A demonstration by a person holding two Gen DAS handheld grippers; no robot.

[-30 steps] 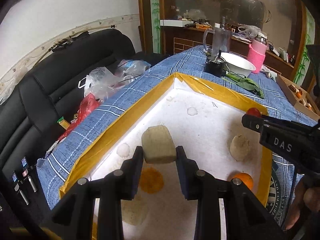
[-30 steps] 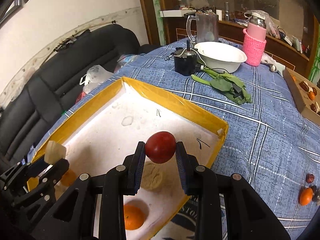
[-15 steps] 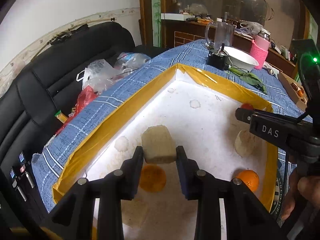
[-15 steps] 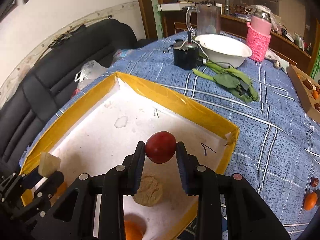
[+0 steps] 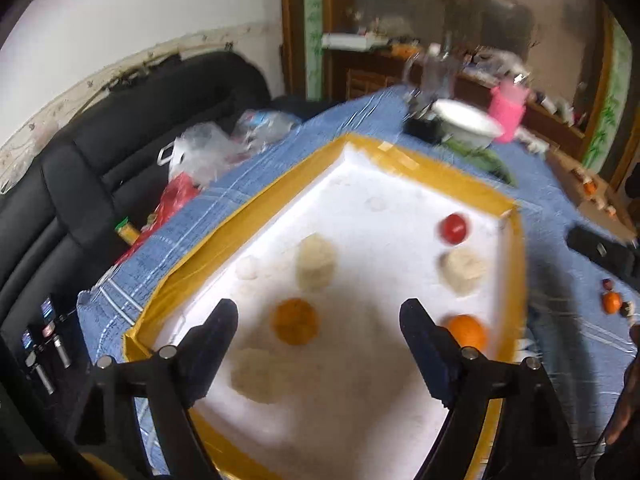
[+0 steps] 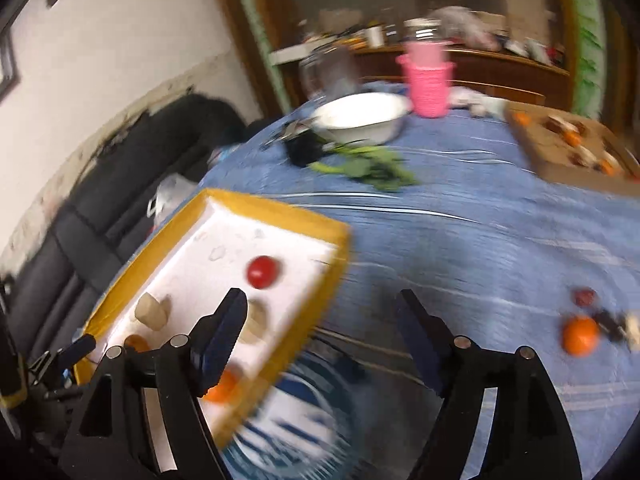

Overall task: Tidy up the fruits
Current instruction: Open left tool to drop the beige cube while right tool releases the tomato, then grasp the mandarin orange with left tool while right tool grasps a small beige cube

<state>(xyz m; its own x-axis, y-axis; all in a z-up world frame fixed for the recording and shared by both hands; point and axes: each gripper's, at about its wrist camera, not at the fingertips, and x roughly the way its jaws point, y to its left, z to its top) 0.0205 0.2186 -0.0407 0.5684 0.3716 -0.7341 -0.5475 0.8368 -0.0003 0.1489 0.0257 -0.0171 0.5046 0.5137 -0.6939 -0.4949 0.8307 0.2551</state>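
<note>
A white foam tray with a yellow rim [image 5: 256, 208] lies on the blue cloth. In it sit a pale beige block fruit [image 5: 315, 258], a red fruit [image 5: 453, 229], an orange [image 5: 467, 330] and stained hollows. My left gripper [image 5: 318, 326] is open and empty above the tray's near part. My right gripper [image 6: 320, 320] is open and empty, off the tray's [image 6: 276, 204] right edge over the cloth. The red fruit [image 6: 262, 272] and beige block [image 6: 151, 313] show there too. Loose fruits, with an orange [image 6: 580, 335], lie on the cloth at right.
A white bowl [image 6: 360, 118], pink cup [image 6: 428, 80], glass jug [image 6: 332, 74] and green leaves [image 6: 368, 168] stand at the table's far side. A cardboard box [image 6: 568, 148] of fruits is far right. A black sofa [image 5: 100, 152] with plastic bags [image 5: 204, 148] flanks the left.
Both grippers have opened. The beige block left my left gripper and the red fruit left my right; both now lie in the tray. The right gripper has swung right.
</note>
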